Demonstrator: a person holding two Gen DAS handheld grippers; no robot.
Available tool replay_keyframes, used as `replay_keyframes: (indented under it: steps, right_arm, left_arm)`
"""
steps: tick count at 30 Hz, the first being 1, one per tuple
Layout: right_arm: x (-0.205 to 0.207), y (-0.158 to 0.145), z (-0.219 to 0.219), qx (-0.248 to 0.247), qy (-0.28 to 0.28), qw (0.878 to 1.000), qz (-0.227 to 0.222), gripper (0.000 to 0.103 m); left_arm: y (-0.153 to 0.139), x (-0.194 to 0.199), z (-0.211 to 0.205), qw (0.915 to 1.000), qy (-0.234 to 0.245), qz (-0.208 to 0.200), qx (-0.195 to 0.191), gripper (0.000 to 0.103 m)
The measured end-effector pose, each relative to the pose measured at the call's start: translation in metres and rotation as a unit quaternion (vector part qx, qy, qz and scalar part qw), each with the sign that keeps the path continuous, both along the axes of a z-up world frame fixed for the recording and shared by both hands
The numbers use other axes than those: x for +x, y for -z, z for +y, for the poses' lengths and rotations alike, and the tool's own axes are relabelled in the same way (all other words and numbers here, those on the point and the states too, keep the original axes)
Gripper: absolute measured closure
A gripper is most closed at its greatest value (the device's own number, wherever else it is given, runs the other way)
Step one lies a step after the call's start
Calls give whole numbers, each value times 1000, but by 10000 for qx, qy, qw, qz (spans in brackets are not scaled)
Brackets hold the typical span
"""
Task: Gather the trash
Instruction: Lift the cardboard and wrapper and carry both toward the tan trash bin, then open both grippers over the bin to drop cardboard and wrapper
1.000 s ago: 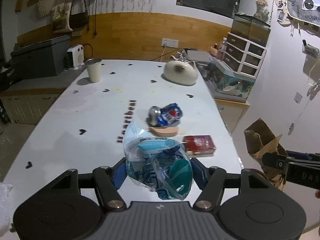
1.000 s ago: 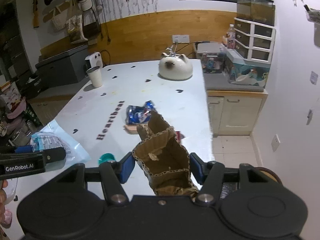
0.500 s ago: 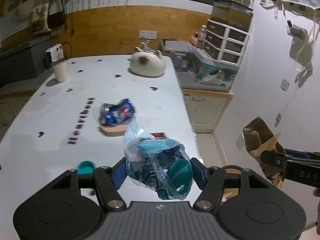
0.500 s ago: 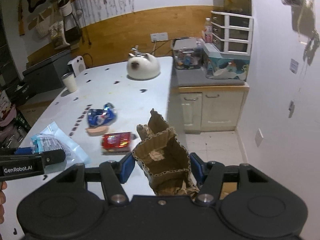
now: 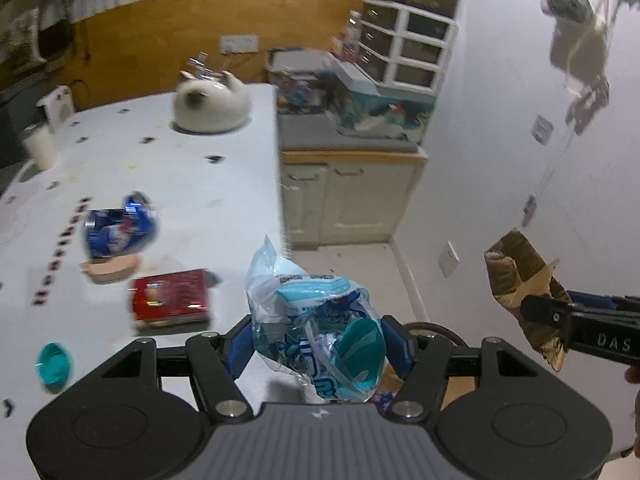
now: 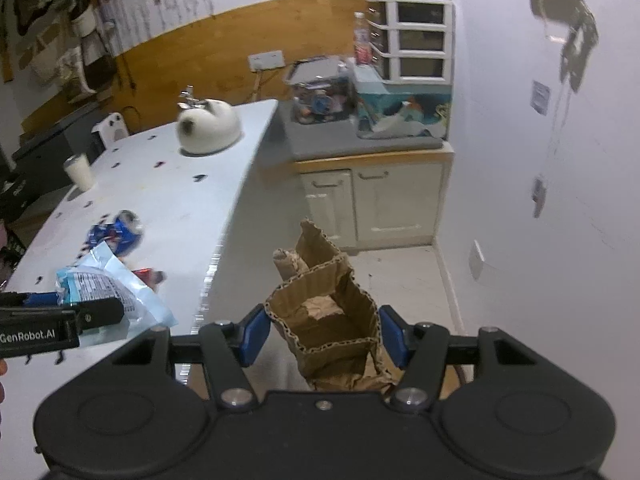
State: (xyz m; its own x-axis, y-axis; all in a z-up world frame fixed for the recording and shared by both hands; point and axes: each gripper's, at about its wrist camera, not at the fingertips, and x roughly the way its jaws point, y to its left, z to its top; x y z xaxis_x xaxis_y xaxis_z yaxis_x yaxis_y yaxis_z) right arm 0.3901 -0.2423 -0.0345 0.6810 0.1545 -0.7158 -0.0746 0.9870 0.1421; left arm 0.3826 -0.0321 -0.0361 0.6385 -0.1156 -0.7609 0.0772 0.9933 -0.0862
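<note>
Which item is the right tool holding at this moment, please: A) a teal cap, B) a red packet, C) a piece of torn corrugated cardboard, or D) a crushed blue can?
C: in the right wrist view the right tool has its blue pads pressed against the torn corrugated cardboard.

Dim indoor light, motion blur
Left wrist view smeared across desk (image 5: 208, 184); fisheye bends edges; dark vignette corners; shadows on right wall (image 6: 540, 160).

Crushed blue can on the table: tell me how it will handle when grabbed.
The crushed blue can probably weighs little, being flattened and seemingly empty. Its dented, uneven sides make rolling unlikely. Thin metal would likely buckle further under a squeeze, and its glossy skin may slip.
</note>
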Motion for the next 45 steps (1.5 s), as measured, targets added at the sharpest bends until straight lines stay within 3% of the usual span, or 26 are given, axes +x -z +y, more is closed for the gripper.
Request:
replay_keyframes:
  steps: [12, 20, 26, 31, 37, 40, 42, 45]
  right_arm:
    - [36, 65, -80, -45, 567, 9962, 653, 43]
    - [53, 122, -116, 112, 966, 9881, 1188, 43]
    - [74, 175, -128, 310, 1117, 9791, 1674, 43]
    - [98, 218, -128, 394, 1080, 9723, 2035, 43]
    - [118, 240, -129, 412, 1074, 9690, 2188, 43]
    - [122, 245, -130, 410, 1029, 9683, 2240, 43]
    - [124, 250, -132, 419, 1026, 9673, 2283, 43]
    - [130, 256, -134, 487, 993, 9655, 2356, 43]
  left_arm:
    - [77, 60, -68, 9954, 643, 637, -327, 37]
    - [147, 90, -117, 9827, 1455, 1146, -59, 37]
    - [195, 103, -134, 9714, 1821, 1519, 99, 37]
    - [228, 113, -139, 9655, 1848, 1832, 75, 37]
    - [257, 125, -152, 9586, 2022, 2001, 105, 37]
    - [265, 129, -157, 9579, 2107, 1939, 204, 31]
    - [269, 133, -159, 9571, 2108, 1971, 270, 12]
    - [270, 134, -158, 9559, 2090, 2053, 222, 11]
